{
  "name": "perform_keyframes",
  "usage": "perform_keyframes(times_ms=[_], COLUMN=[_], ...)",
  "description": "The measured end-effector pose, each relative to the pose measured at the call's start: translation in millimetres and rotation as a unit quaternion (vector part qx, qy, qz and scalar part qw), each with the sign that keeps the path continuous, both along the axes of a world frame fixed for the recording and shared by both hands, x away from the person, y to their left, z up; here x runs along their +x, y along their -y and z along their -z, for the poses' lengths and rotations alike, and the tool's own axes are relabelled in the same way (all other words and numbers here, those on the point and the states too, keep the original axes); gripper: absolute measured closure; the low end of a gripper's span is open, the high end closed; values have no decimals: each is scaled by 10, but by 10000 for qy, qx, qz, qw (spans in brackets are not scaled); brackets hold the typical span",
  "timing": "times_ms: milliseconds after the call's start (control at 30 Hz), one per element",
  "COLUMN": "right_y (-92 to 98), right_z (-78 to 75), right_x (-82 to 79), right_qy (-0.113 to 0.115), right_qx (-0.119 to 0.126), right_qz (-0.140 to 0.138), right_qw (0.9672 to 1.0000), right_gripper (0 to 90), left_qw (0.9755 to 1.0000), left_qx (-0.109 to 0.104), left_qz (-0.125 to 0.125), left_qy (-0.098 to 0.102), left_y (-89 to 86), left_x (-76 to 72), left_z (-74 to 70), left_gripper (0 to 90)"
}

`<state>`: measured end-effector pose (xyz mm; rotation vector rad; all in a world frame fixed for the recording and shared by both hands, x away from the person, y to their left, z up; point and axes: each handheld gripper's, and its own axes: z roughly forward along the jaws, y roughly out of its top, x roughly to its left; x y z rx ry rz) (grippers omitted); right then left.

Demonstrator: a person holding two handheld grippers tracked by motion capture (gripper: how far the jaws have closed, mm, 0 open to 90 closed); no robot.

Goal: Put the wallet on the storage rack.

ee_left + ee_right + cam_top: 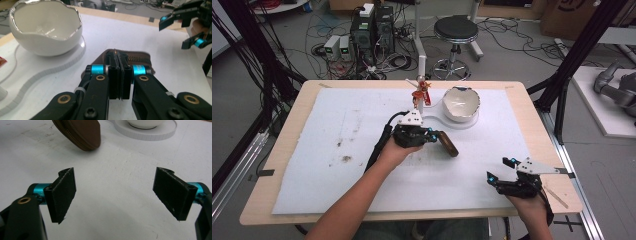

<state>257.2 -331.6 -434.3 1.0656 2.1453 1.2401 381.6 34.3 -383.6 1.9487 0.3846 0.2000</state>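
My left gripper (434, 136) is shut on the edge of a brown zippered pouch (449, 144) near the middle of the white mat. In the left gripper view the pads (113, 75) pinch the pouch (140, 60) by its zipper edge, and it hangs just off the surface. My right gripper (500, 169) stands open at the front right with nothing between its fingers. The right gripper view has its jaws (117, 192) wide apart over bare mat, with the pouch (80, 132) farther off at upper left. From the left gripper view the right gripper (173, 35) appears at upper right.
A white eggshell-shaped bowl (461, 104) sits on a flat white base (150, 133) behind the pouch. A small red figurine (422, 92) stands on a stand to the bowl's left. The mat (337, 150) covers a wooden table (257, 200). A stool (455, 30) stands beyond the table.
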Motion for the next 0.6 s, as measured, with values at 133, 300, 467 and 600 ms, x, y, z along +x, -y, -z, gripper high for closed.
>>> perform_keyframes(times_ms=[133, 300, 467, 600], right_y=[2, 11, 16, 20], right_z=[-2, 0, 0, 2], right_x=[-4, 0, 0, 2], right_qy=[-18, 6, -13, -2], right_qx=[5, -5, 15, 20], right_qz=[15, 4, 20, 15], right_qw=[10000, 10000, 10000, 10000], right_gripper=[188, 188, 188, 188], left_qw=[10000, 9997, 9994, 9990], left_qx=[-11, -144, -215, -241], left_qz=[9, -62, -107, -181], left_qy=[74, 173, 262, 321], left_y=[20, 50, 82, 130], left_x=[36, 93, 168, 254], left_z=[-103, -262, -406, -528], left_gripper=[883, 883, 883, 883])
